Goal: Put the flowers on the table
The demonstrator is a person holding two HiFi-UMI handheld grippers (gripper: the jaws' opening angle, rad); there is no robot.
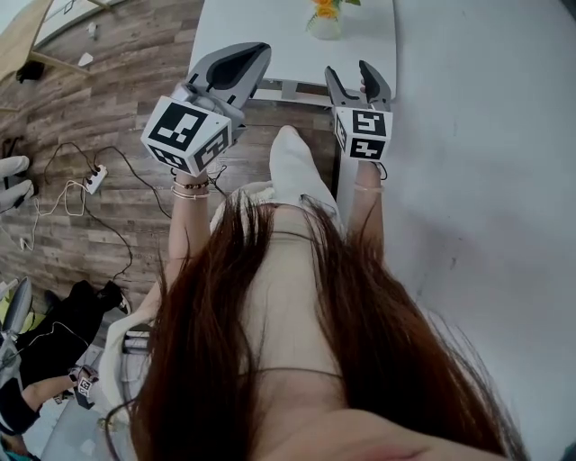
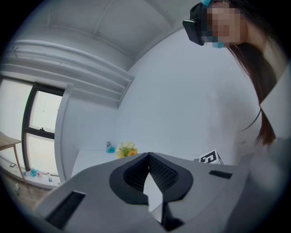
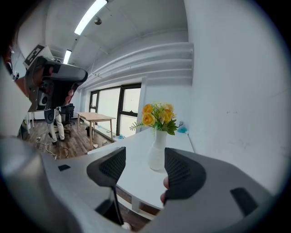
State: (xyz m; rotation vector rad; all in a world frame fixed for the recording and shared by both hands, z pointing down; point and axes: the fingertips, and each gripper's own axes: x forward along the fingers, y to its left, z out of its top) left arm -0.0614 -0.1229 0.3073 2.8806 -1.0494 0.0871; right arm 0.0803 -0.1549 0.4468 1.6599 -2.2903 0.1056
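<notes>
Yellow and orange flowers (image 1: pixel 325 7) stand upright in a white vase (image 1: pixel 324 27) on the white table (image 1: pixel 261 45) ahead of me. Both grippers hover short of the table's near edge, at the level of my chest. My left gripper (image 1: pixel 259 56) has its tips together with nothing between them. My right gripper (image 1: pixel 351 77) is open and empty. In the right gripper view the flowers (image 3: pixel 158 115) and vase (image 3: pixel 157 153) show beyond the gap between the jaws of my right gripper (image 3: pixel 143 169), apart from them. In the left gripper view the flowers (image 2: pixel 126 149) appear small above my left gripper (image 2: pixel 148 156).
A white wall (image 1: pixel 486 135) runs along the right of the table. Cables and a power strip (image 1: pixel 94 177) lie on the wood floor to the left. A small blue object (image 3: pixel 182 129) sits at the table's far end. A wooden table (image 3: pixel 96 118) stands farther off by the windows.
</notes>
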